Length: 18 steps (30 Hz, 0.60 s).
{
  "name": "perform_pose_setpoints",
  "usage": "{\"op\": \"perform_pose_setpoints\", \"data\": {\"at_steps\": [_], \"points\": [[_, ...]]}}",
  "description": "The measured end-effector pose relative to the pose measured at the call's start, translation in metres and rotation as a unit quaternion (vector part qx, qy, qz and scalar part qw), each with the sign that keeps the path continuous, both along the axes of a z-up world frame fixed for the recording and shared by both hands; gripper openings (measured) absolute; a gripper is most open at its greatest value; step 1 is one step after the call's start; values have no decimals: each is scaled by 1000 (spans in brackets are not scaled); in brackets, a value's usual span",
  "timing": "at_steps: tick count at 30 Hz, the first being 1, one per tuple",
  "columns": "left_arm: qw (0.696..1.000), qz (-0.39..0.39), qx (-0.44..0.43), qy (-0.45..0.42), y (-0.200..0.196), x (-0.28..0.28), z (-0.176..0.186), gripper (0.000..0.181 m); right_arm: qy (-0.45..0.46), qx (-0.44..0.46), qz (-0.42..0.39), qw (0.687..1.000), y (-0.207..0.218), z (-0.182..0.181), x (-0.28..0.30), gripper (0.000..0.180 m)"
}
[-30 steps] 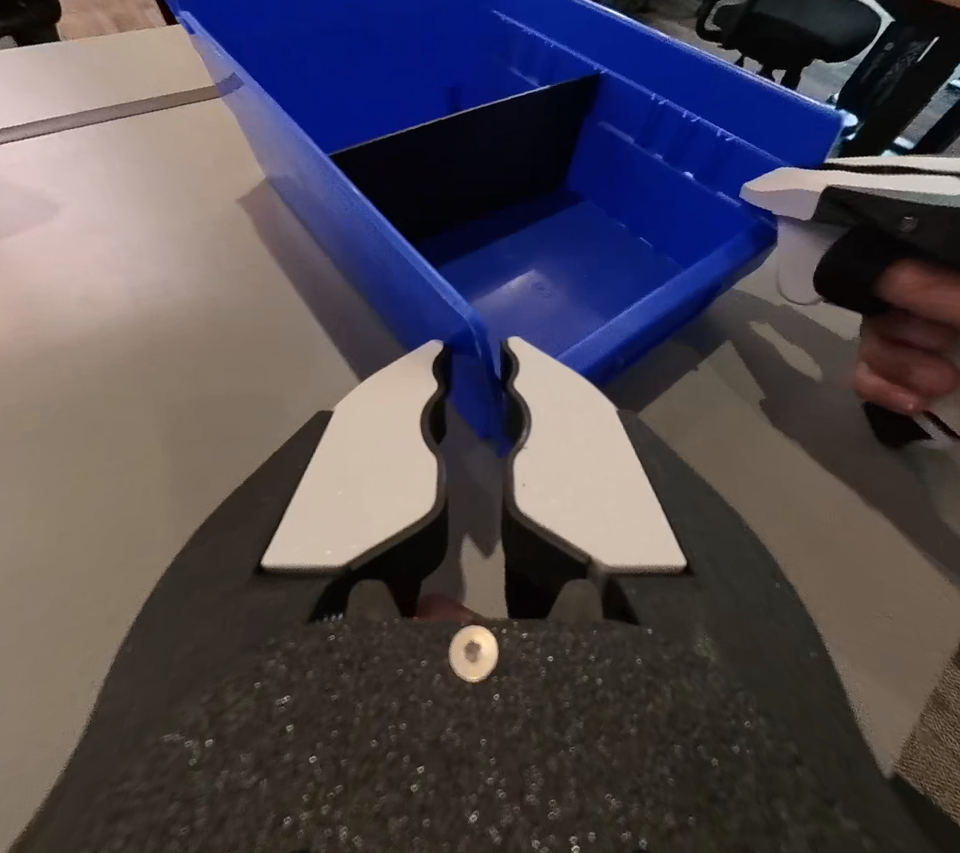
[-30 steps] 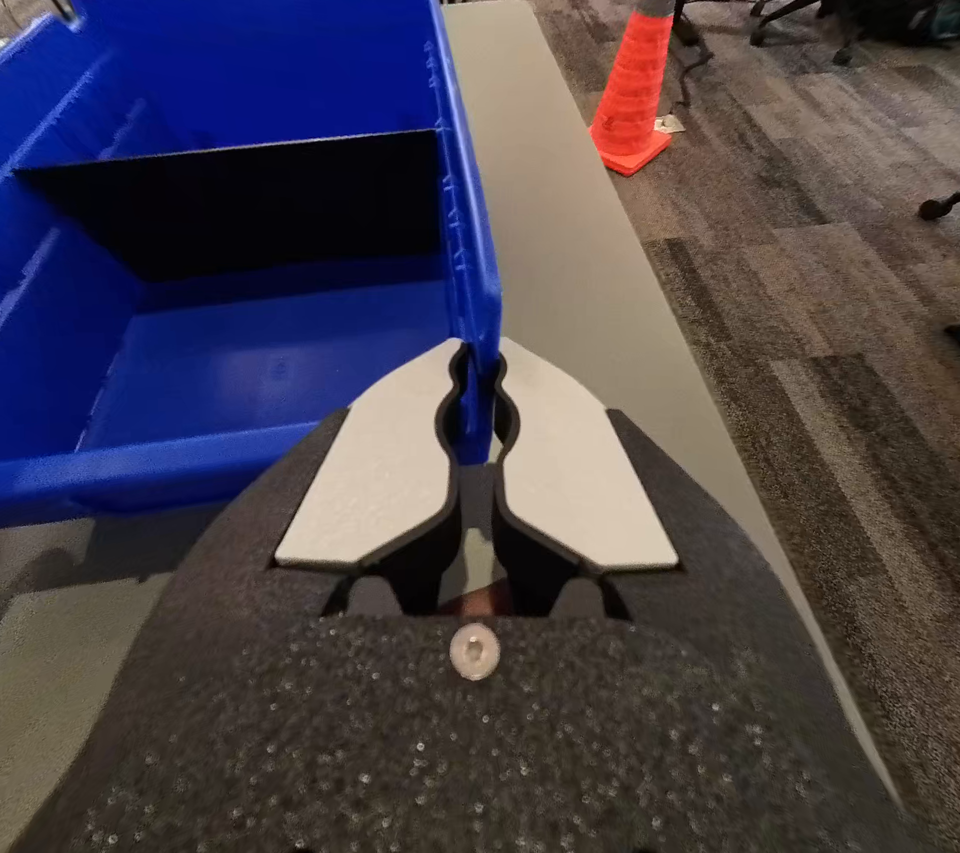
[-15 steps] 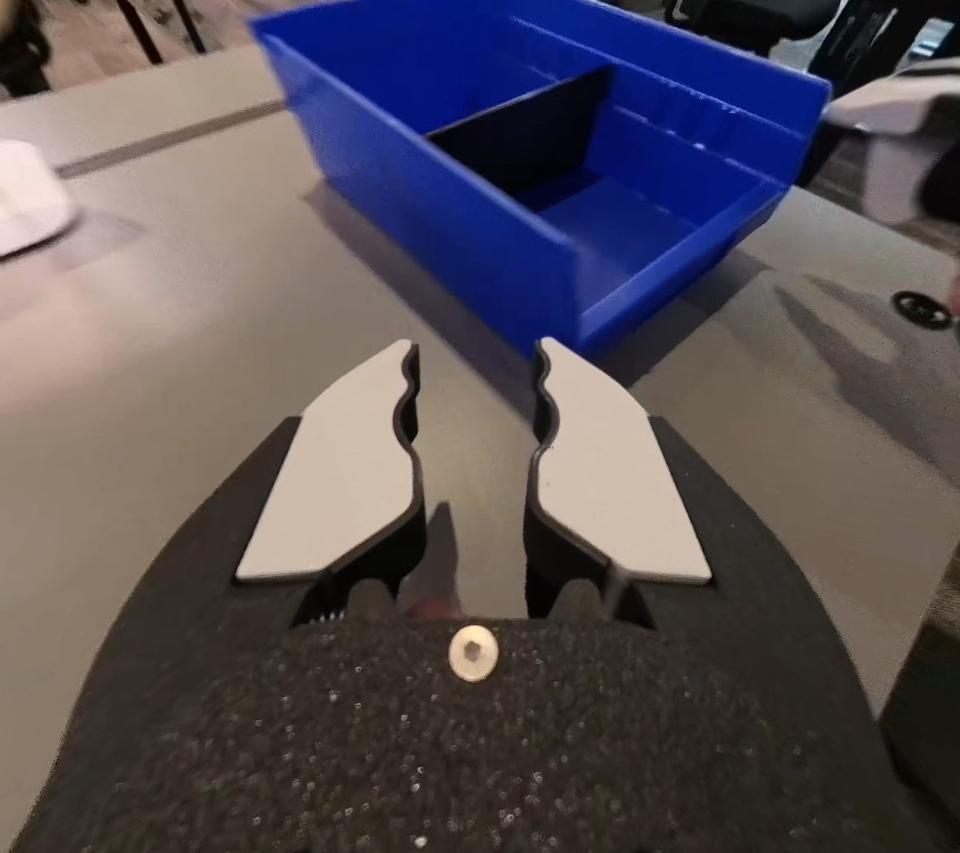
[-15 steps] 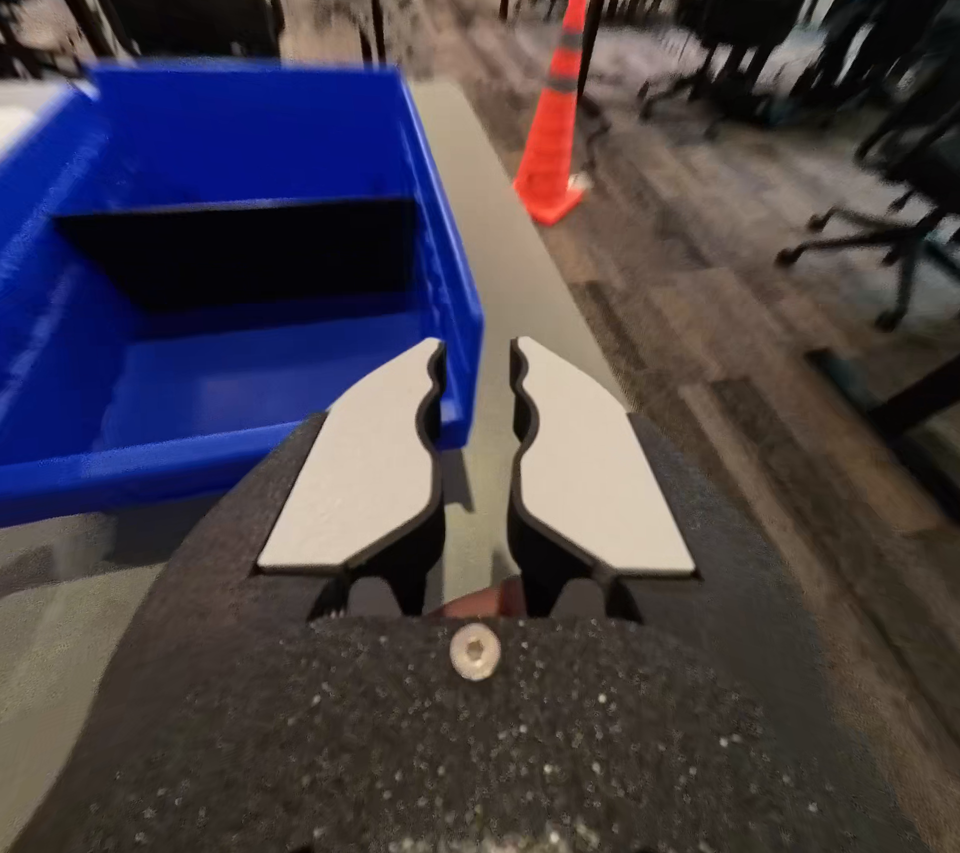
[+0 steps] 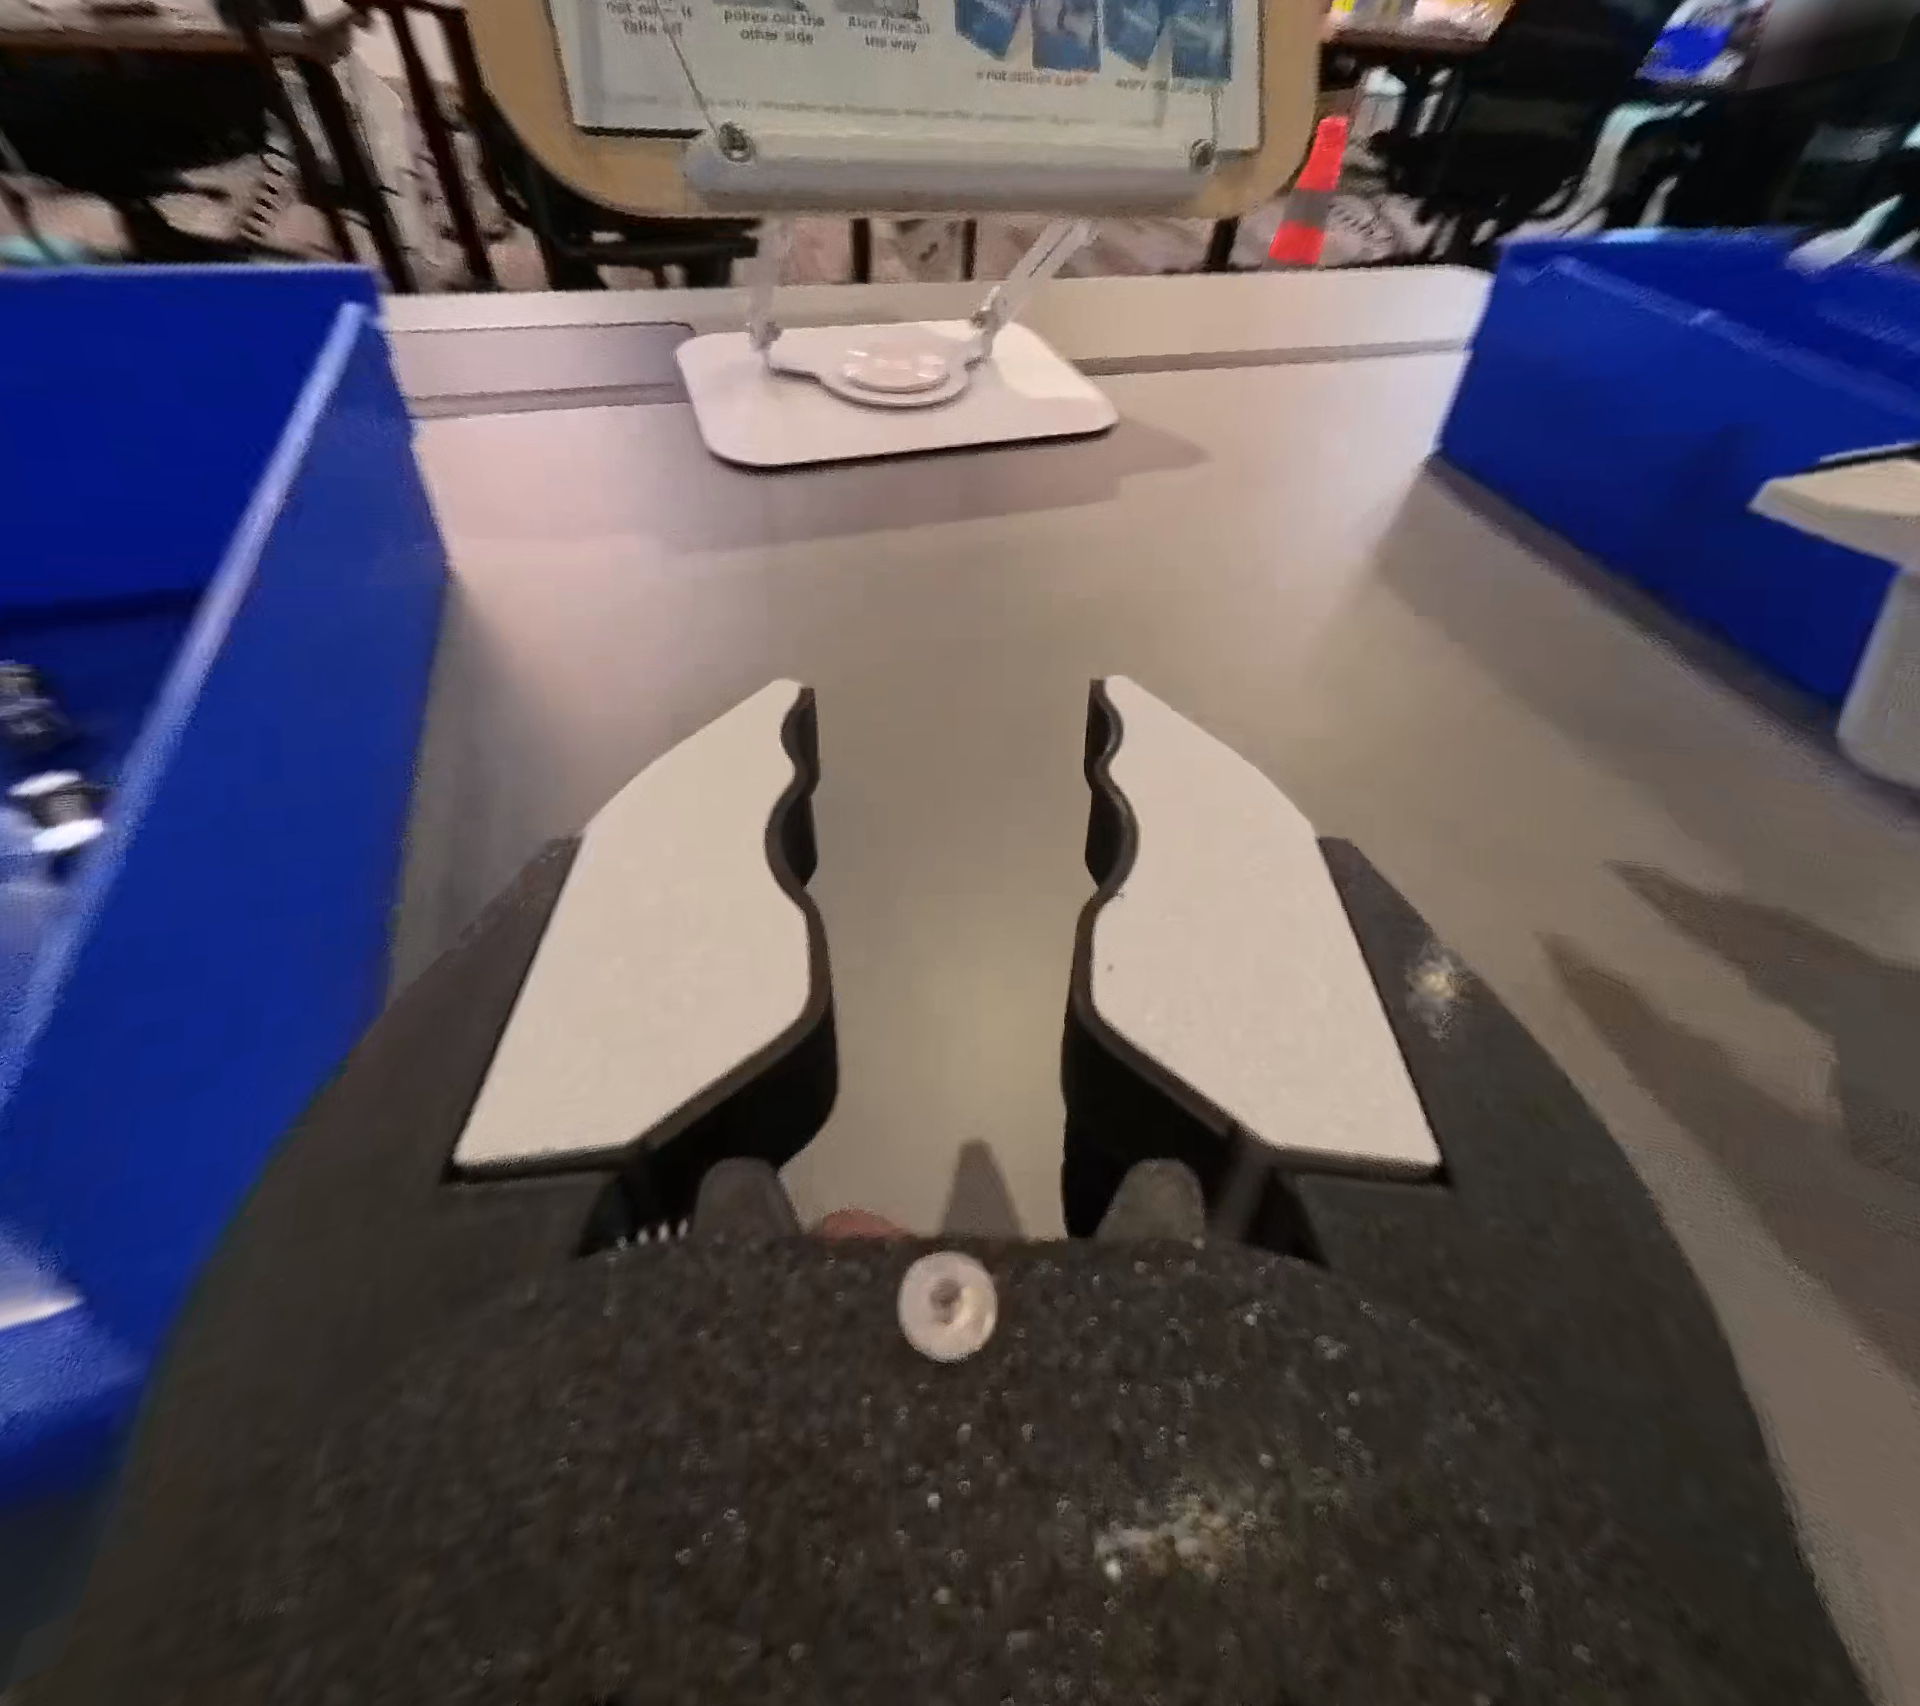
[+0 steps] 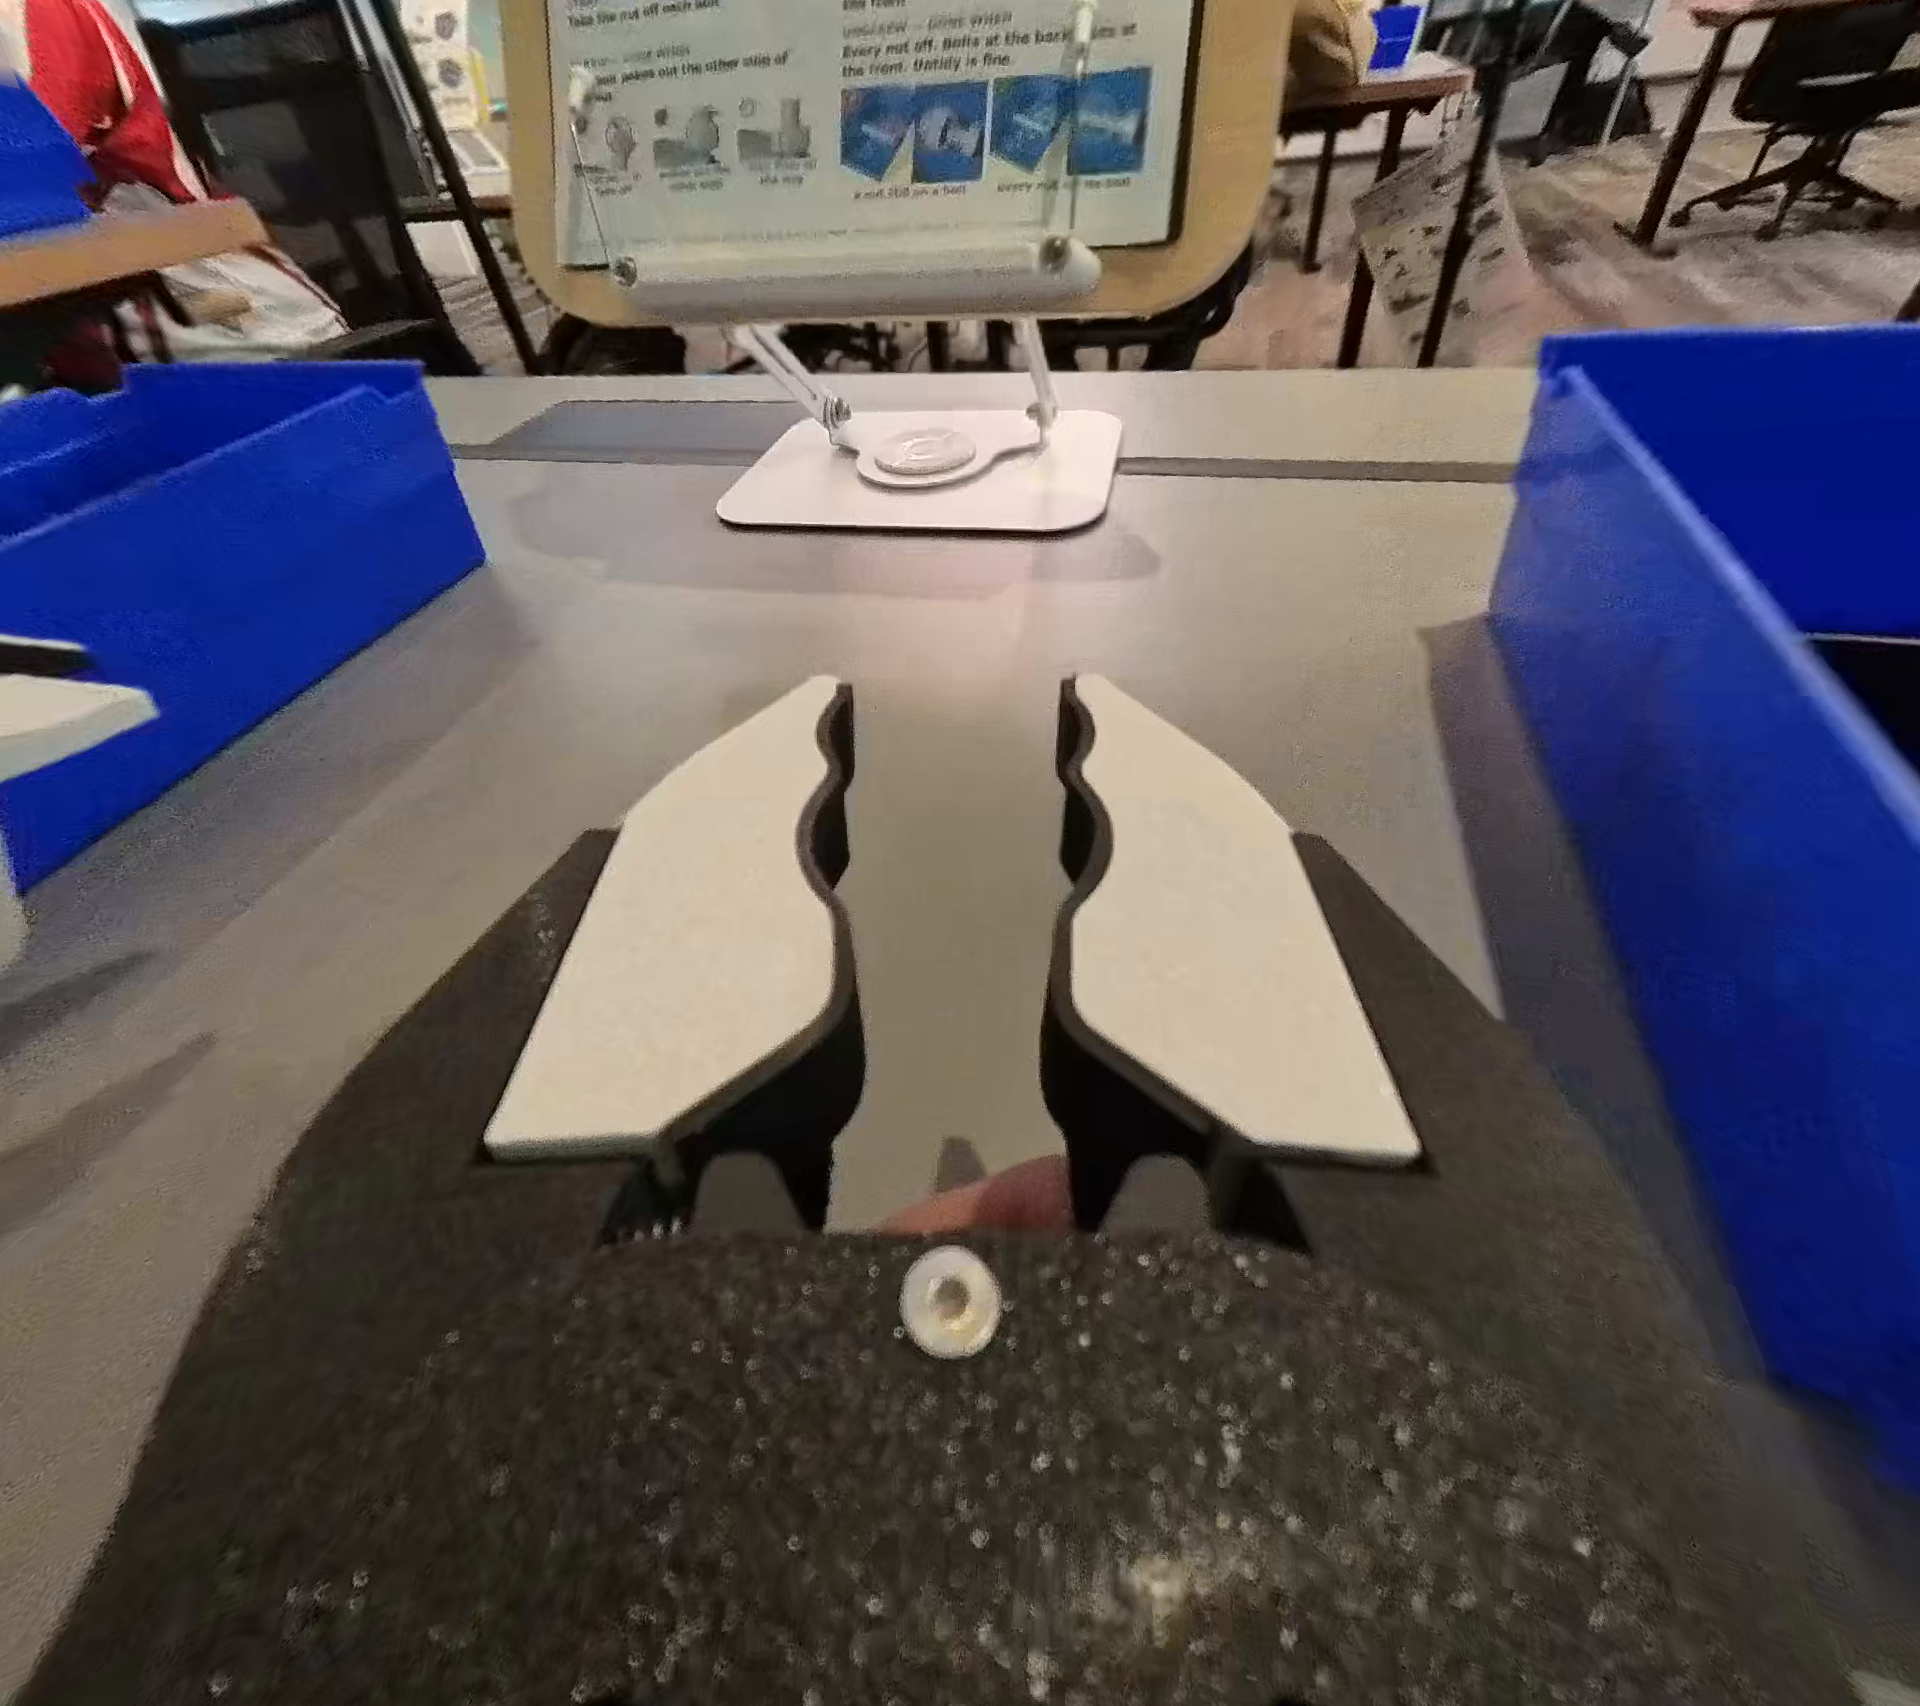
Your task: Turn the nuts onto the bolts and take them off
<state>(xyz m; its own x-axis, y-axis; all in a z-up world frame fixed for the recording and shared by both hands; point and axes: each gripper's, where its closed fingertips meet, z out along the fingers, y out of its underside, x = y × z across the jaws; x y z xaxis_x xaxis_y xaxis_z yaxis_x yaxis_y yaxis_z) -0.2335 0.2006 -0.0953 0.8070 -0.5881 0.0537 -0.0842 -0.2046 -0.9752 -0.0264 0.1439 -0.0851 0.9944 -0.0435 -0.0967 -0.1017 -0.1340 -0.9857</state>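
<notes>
Both your left gripper [image 5: 948, 711] and right gripper [image 6: 954, 700] gape empty; swinging leftward risks clipping the blue plastic bin [image 5: 260, 721] wall.

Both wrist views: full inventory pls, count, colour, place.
Bins: 2, blue; left bin at the table's left side, right bin at its right.
Small parts: a few, pale and blurred, inside the left bin; nuts or bolts, cannot tell.
Instruction board: 1, tan frame with printed sheet, on a white stand at the table's far middle.
Table: 1, grey, under everything.
Traffic cone: 1, orange, on the floor behind the table.
Office chairs and desks: several, dark, in the background.
Person: 1, red sleeve, far left background.
Left gripper: 1, white fingers, black body, open, empty.
Right gripper: 1, same build, open, empty.
</notes>
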Motion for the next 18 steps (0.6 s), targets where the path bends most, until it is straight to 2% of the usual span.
{"op": "perform_pose_setpoints", "data": {"at_steps": [3, 5, 7, 11, 18], "points": [[999, -1, 30, -19, -1, -13, 3, 42, -40, 45, -19, 998, -4, -4, -11, 37], [999, -6, 30, -17, 1, -12, 6, 45, -82, 103, -13, 991, -19, 22, -16, 32], [999, -2, 39, -15, 1, -10, 8, 44, -105, 126, -20, 986, -26, 29, -12, 28], [1000, -6, 23, 3, 1, -2, -5, 42, -25, 57, 6, 998, -11, 1, -7, 39], [1000, -18, 7, 17, -2, 5, -15, 45, -13, 43, 21, 999, -9, -6, -7, 32]]}}
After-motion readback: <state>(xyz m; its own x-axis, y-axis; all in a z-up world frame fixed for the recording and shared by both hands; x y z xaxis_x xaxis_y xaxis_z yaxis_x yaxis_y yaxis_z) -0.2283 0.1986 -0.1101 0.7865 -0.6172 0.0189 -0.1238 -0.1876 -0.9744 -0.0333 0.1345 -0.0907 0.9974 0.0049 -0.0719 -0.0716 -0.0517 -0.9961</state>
